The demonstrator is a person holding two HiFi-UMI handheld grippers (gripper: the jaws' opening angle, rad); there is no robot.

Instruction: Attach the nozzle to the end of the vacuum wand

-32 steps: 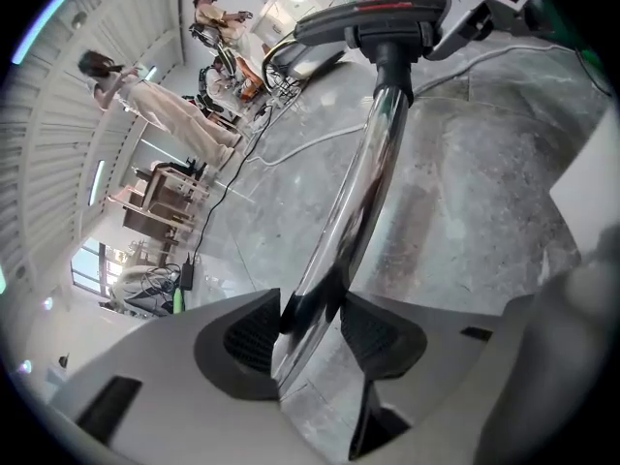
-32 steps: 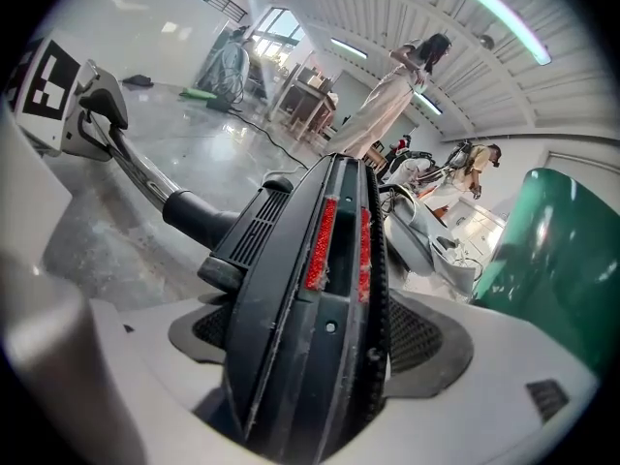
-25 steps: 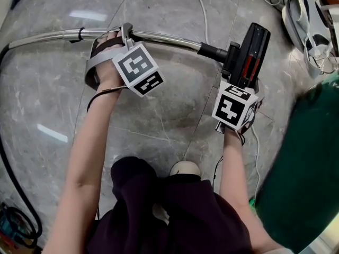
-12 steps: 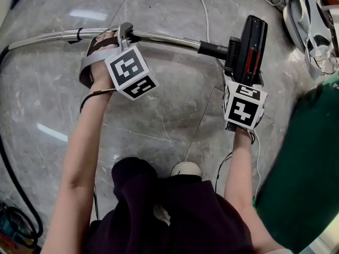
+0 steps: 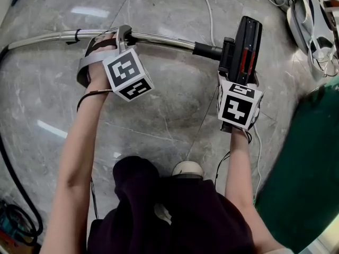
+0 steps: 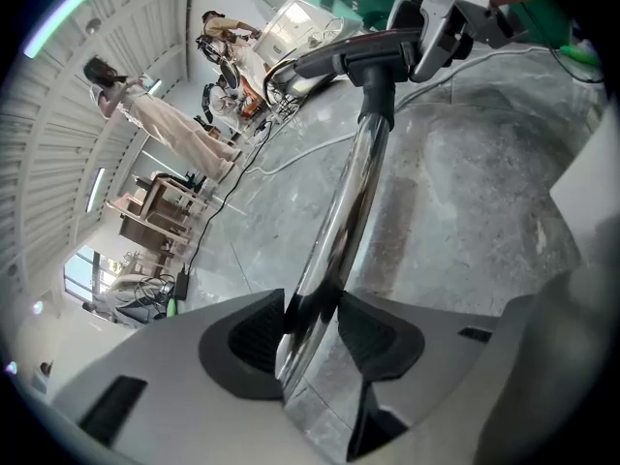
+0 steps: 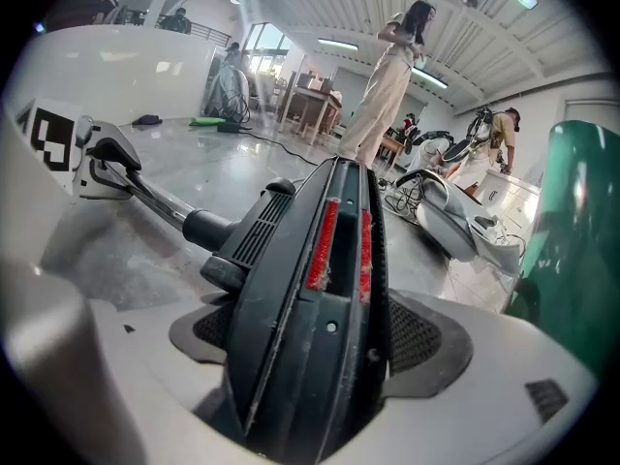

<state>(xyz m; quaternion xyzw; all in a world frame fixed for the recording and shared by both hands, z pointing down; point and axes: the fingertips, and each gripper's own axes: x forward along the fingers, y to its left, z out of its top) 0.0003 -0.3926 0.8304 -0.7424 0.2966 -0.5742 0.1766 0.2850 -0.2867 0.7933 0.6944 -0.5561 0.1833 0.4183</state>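
A long chrome vacuum wand [image 5: 159, 37] runs across the grey floor from the left. My left gripper [image 5: 123, 33] is shut on it near its middle. In the left gripper view the tube [image 6: 354, 187] passes between the pads of that gripper [image 6: 310, 323], whose jaws have just closed a little further on it. The black nozzle [image 5: 246, 41] with red strips stands on end at the right, held by my right gripper [image 5: 238, 81] at its near end. The wand's black end collar [image 5: 207, 50] meets the nozzle's neck. The nozzle [image 7: 320, 289] fills the right gripper [image 7: 315, 342].
A white cable [image 5: 209, 9] crosses the floor beyond the wand. A white appliance [image 5: 310, 20] with wires lies at the top right, and a green bulk [image 5: 312, 157] stands at the right. A black hose [image 5: 10, 173] curves down the left side. My shoe [image 5: 185, 169] is below.
The nozzle has swung more upright and shifted slightly left with the right gripper. The left gripper's cube has rolled and shifted a little left on the wand.
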